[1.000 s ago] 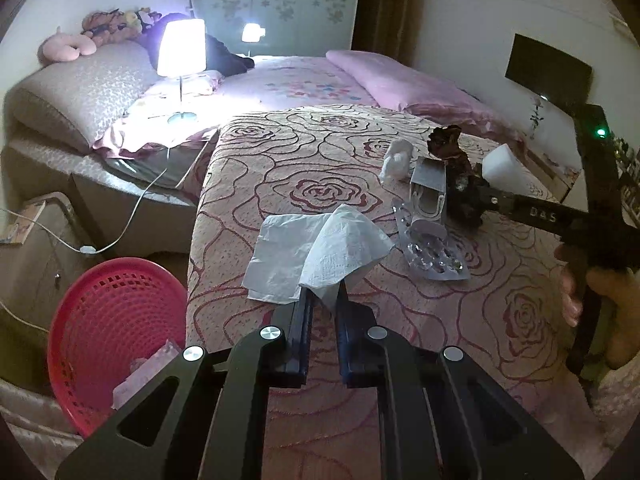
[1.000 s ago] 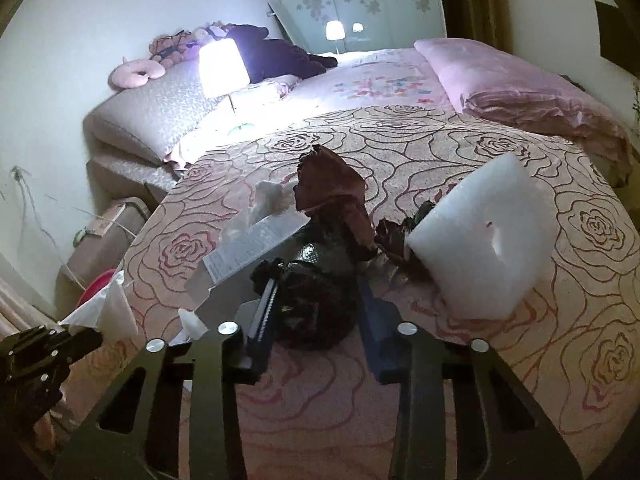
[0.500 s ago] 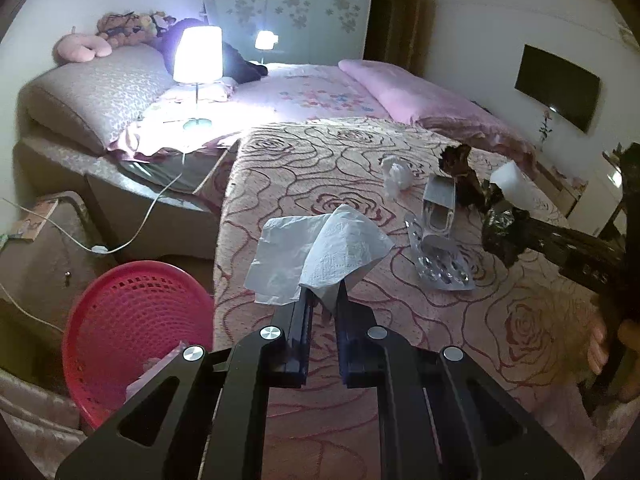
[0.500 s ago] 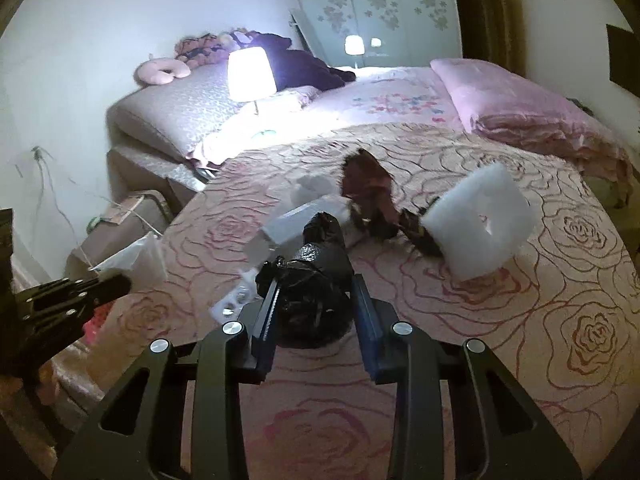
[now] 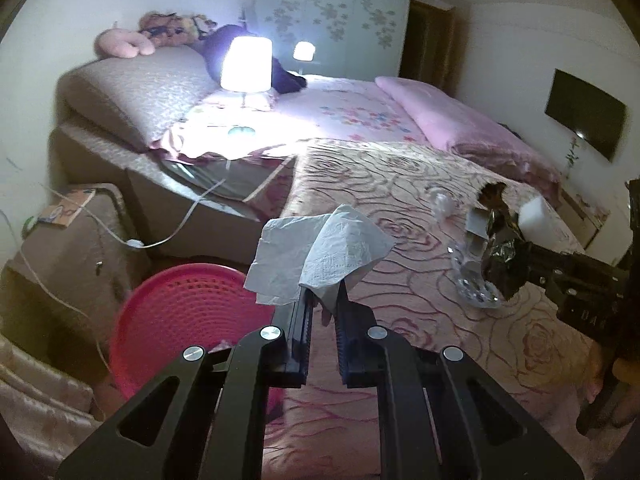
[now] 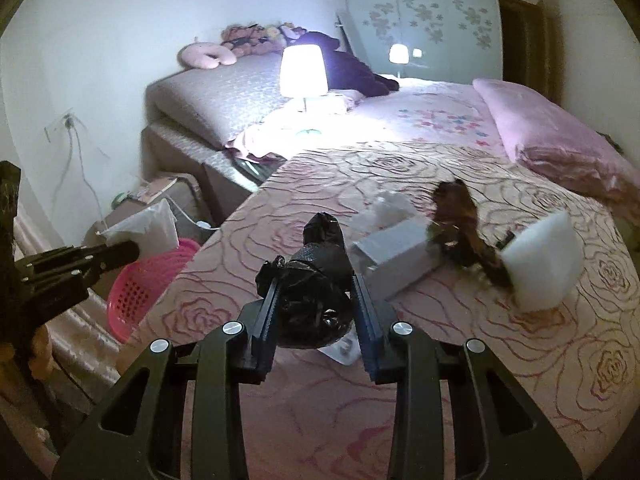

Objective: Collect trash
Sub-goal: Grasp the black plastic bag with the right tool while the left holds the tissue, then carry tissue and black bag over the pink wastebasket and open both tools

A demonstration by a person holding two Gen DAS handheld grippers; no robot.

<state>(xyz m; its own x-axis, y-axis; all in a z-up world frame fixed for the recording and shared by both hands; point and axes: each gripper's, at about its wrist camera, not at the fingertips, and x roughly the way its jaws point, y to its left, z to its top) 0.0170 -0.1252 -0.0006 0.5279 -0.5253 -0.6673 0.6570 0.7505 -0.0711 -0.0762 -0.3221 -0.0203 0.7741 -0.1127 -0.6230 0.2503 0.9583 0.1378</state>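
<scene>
My left gripper (image 5: pixel 322 300) is shut on a white tissue (image 5: pixel 320 256) and holds it in the air over the bed's edge, right of the pink basket (image 5: pixel 180 312). My right gripper (image 6: pixel 314 292) is shut on a crumpled black plastic bag (image 6: pixel 316 292), lifted above the rose-patterned bedspread (image 6: pixel 440 380). In the right wrist view the left gripper (image 6: pixel 132 252) holds the tissue (image 6: pixel 148 228) just above the pink basket (image 6: pixel 140 284). In the left wrist view the black bag (image 5: pixel 502 260) sits at the right gripper's tip.
On the bed lie a grey box (image 6: pixel 396 260), a dried brown flower (image 6: pixel 460 224), a white foam block (image 6: pixel 544 264), a crumpled tissue (image 6: pixel 388 208) and a clear blister pack (image 5: pixel 472 288). A lit lamp (image 5: pixel 246 66) stands at the back. A cardboard box (image 5: pixel 68 240) stands beside the basket.
Both grippers have moved left toward the basket, with the tissue and the black bag. The black bag has come up off the bed, away from the flower and foam.
</scene>
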